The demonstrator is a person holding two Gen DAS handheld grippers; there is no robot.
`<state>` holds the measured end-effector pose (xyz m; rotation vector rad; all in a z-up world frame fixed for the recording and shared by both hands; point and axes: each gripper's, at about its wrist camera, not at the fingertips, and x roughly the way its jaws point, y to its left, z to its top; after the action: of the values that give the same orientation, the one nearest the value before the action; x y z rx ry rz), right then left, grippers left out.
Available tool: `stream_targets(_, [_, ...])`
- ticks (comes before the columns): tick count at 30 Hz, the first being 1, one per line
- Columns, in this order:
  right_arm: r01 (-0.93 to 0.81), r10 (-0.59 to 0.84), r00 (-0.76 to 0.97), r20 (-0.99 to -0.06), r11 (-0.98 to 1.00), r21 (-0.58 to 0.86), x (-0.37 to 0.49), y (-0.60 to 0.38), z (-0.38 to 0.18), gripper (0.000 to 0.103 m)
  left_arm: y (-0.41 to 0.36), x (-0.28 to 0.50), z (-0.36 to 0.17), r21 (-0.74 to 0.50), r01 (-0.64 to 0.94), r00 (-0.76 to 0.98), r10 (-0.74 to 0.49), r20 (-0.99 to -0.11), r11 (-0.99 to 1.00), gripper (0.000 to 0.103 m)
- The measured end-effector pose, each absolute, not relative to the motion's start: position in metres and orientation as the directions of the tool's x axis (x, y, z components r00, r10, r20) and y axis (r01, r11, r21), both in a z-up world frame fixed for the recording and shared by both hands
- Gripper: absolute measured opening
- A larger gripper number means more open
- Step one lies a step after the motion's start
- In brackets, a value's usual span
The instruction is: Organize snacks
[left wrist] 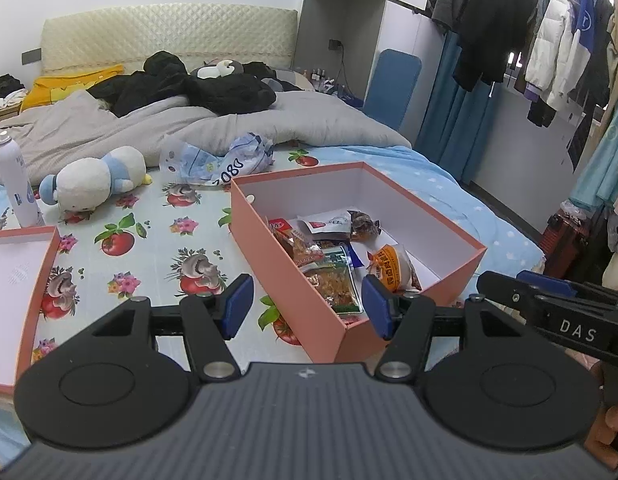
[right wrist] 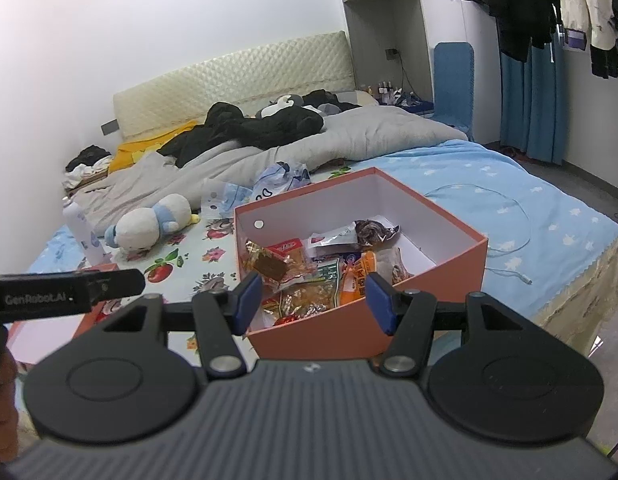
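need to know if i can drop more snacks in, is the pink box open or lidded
Open. The pink box has no lid on it; its white inside and the snack packets show. Its lid lies apart, beside it.

Box lid (left wrist: 21, 276) cut off at left edge; snack labels (left wrist: 333, 268) perhaps too small to read.

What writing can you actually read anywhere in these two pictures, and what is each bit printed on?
"DAS": white letters on the right gripper's black body.
"GenRobot.AI": on the left gripper's black body.
"080": blue figures on the crumpled plastic bag on the bed; it may be part of a longer print.
Snack packets in the pink box: printing too small and blurred to read.
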<state>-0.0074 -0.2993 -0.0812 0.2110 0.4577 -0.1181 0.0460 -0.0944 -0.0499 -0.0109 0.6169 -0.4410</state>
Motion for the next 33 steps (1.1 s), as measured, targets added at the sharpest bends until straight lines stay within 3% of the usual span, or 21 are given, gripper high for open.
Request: stream_targets(33, [0.172,-0.082,0.892,-0.445,0.971,0.166,-0.009,-0.2963,-0.0805,0.06,-0.0941,0.046,-0.0449,-0.14,0.398,0.731,-0.406,-0.549,0.907,0.065])
